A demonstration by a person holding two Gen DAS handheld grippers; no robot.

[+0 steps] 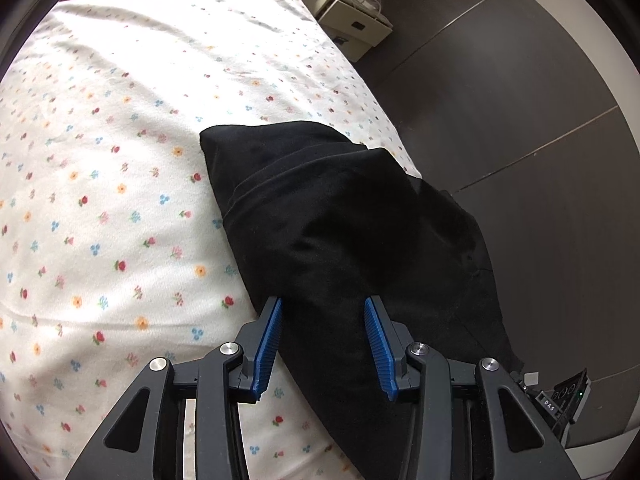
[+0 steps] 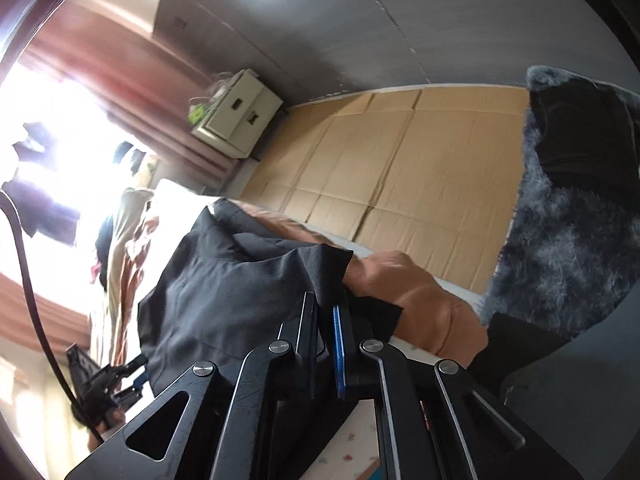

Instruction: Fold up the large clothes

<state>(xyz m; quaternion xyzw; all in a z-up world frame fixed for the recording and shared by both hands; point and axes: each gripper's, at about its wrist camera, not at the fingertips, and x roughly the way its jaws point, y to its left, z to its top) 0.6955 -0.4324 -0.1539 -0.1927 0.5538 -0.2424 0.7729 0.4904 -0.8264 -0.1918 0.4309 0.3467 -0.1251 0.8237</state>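
Observation:
A large black garment [image 1: 340, 216] lies partly folded on the flowered bed sheet [image 1: 100, 160], with its right side raised toward the bed's edge. My left gripper [image 1: 323, 308] is open just above the garment's near part, its blue pads on either side of the cloth without gripping it. In the right wrist view my right gripper [image 2: 325, 304] is shut on an edge of the black garment [image 2: 224, 280] and holds it lifted, so the cloth hangs in front of the camera.
A brown blanket [image 2: 416, 284] lies on the bed behind the lifted cloth. A cream bedside cabinet [image 1: 356, 26] stands by the dark wall past the bed; it also shows in the right wrist view [image 2: 240, 116]. A grey furry sleeve [image 2: 560, 240] is at the right.

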